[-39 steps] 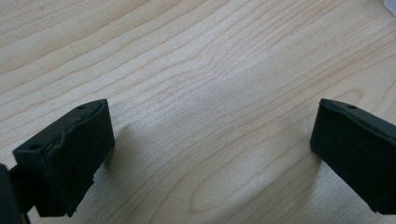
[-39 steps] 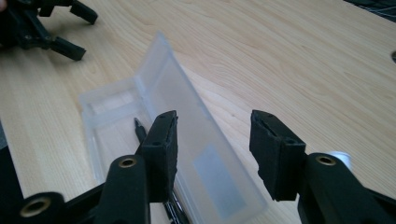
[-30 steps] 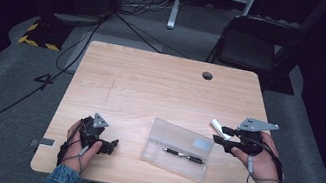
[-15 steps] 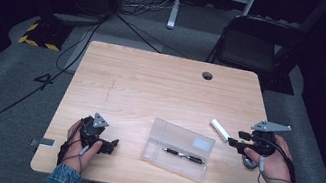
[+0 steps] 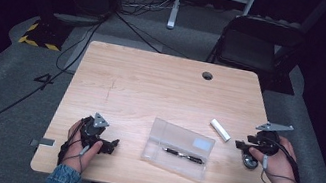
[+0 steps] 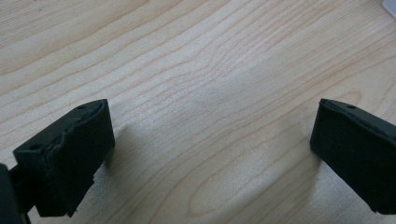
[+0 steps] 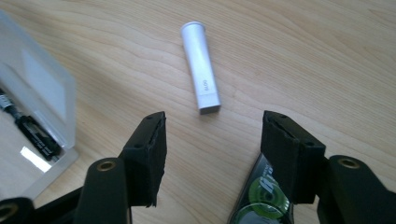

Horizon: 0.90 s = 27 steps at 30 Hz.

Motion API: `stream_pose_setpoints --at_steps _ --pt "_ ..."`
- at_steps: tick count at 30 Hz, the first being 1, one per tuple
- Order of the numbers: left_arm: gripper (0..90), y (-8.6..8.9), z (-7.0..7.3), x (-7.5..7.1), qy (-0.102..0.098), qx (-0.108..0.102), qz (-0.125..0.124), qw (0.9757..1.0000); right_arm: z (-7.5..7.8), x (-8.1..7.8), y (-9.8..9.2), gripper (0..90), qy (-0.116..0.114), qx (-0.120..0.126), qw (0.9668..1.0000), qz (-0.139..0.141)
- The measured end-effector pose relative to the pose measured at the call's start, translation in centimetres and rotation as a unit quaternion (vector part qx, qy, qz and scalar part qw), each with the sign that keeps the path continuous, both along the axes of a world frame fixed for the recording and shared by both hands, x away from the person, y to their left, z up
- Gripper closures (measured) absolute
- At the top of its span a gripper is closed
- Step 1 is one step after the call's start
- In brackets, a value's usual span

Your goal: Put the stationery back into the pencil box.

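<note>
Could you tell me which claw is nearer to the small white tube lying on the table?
The right claw: the white tube lies just ahead of its open jaws, untouched. The left claw rests at the table's opposite side, beyond the clear plastic case.

A: White stick (image 7: 201,66)?
B: Short, slim, one end round-capped, the other squared. Flat on the table (image 5: 152,84), free, pointing aslant.
A: Where?
B: Right side, between clear case (image 5: 180,149) and table edge.
</note>
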<state>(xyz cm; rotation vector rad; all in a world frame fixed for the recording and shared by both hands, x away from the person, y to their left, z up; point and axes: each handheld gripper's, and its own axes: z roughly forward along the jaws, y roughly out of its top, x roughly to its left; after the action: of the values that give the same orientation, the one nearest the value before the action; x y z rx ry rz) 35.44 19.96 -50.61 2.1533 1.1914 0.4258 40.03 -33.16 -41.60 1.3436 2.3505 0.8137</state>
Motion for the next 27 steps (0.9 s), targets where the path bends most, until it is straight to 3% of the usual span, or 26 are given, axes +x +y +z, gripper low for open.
stream_pose_setpoints --at_steps 8,21,27 --pt "0.2 0.0 0.0 0.0 0.0 0.0 0.0 1.0 -1.7 0.8 -0.5 38.8 0.022 -0.016 0.9992 -0.028" --pt "0.2 0.0 0.0 0.0 0.0 0.0 0.0 1.0 -4.0 1.7 -1.7 34.3 0.066 -0.049 0.9947 -0.061" --pt "0.2 0.0 0.0 0.0 0.0 -0.001 0.0 1.0 -4.6 1.9 -2.1 34.1 0.076 -0.049 0.993 -0.076"
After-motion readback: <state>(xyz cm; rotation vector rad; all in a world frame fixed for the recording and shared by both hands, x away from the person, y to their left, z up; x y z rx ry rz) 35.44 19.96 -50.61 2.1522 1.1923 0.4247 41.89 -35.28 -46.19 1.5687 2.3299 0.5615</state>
